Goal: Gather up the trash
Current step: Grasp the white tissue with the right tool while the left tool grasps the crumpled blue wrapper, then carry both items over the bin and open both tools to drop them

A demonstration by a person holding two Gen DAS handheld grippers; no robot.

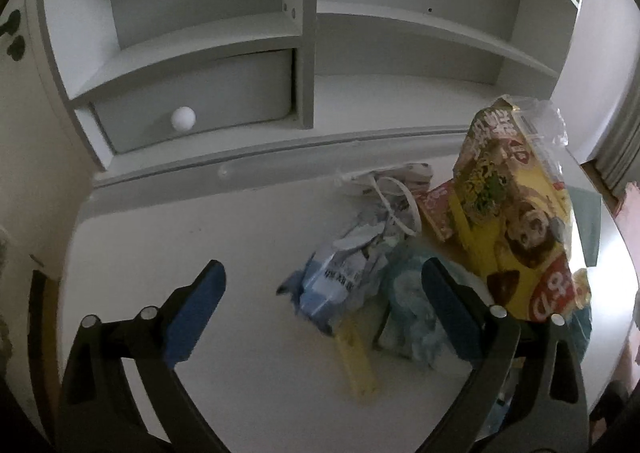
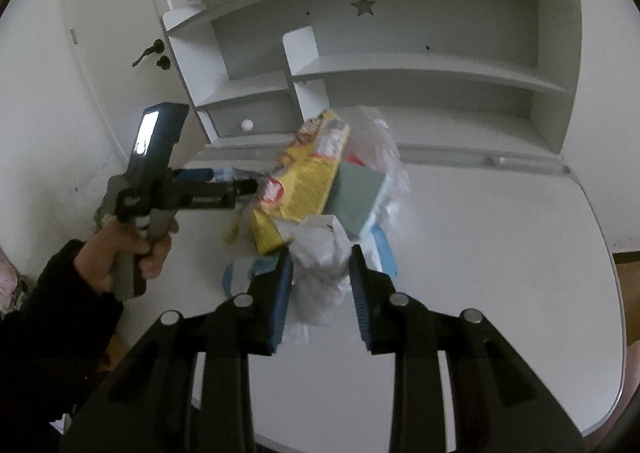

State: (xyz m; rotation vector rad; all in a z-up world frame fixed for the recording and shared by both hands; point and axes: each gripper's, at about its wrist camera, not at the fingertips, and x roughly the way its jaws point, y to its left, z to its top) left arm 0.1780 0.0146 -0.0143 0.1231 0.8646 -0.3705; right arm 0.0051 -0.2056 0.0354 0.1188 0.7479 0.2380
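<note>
A heap of trash lies on the white desk (image 1: pixel 200 237): a yellow snack bag (image 1: pixel 516 221), a crumpled blue and white wrapper (image 1: pixel 344 273), a pale blue packet (image 1: pixel 412 305) and a yellow strip (image 1: pixel 356 357). My left gripper (image 1: pixel 324 285) is open just in front of the heap, its right finger (image 1: pixel 444 301) against the pale blue packet. In the right wrist view my right gripper (image 2: pixel 320 281) is shut on a crumpled white paper wad (image 2: pixel 320 253), with the yellow bag (image 2: pixel 300 181) and a green box (image 2: pixel 356 193) behind it. The left gripper (image 2: pixel 236 181) shows there from the side, at the heap's left.
A white hutch with shelves (image 1: pixel 304 33) and a drawer with a round knob (image 1: pixel 183 119) stands at the desk's back. A door with a dark handle (image 2: pixel 148 53) is at the left. The desk's rounded edge (image 2: pixel 608 293) falls off at the right.
</note>
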